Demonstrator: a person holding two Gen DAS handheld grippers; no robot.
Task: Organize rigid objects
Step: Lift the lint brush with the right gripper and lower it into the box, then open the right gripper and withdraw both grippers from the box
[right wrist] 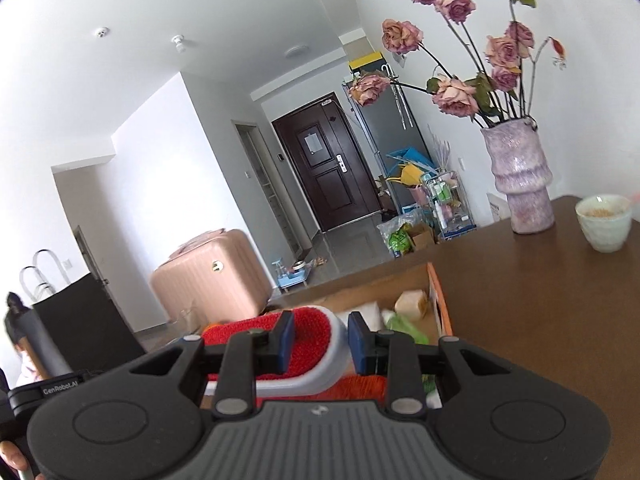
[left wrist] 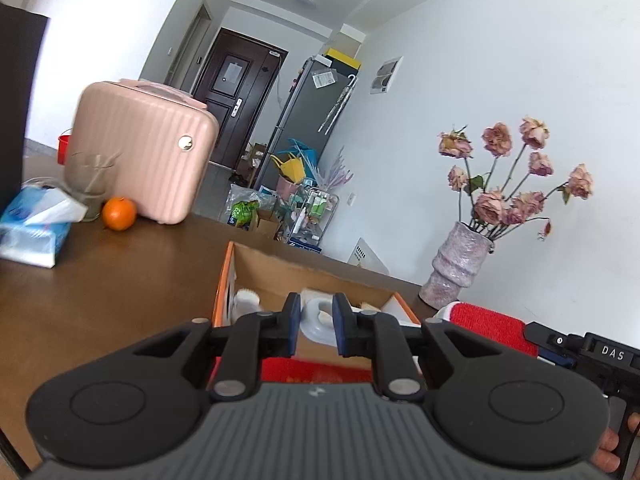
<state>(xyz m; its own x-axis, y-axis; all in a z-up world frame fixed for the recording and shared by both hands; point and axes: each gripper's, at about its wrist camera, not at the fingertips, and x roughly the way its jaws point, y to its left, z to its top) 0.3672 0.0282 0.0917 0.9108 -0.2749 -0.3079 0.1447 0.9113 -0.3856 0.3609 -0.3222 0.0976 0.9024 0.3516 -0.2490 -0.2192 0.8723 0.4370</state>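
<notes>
An open cardboard box (left wrist: 280, 268) with orange sides sits on the brown table (left wrist: 120, 288). My left gripper (left wrist: 316, 326) hovers over it, jaws partly open, with a white looped handle (left wrist: 316, 320) between the pads; contact is unclear. A white brush (left wrist: 247, 299) lies in the box. My right gripper (right wrist: 320, 342) is shut on a red-bristled brush with a white frame (right wrist: 304, 332), held above the box (right wrist: 436, 296). The same brush shows in the left wrist view (left wrist: 488, 326). Green and white items (right wrist: 404, 326) lie in the box.
A pink case (left wrist: 148, 148), an orange (left wrist: 119, 213), a tissue pack (left wrist: 36, 220) and a glass (left wrist: 90, 184) stand at the table's far left. A vase of dried roses (right wrist: 520, 176) and a pale bowl (right wrist: 604, 220) stand at the right.
</notes>
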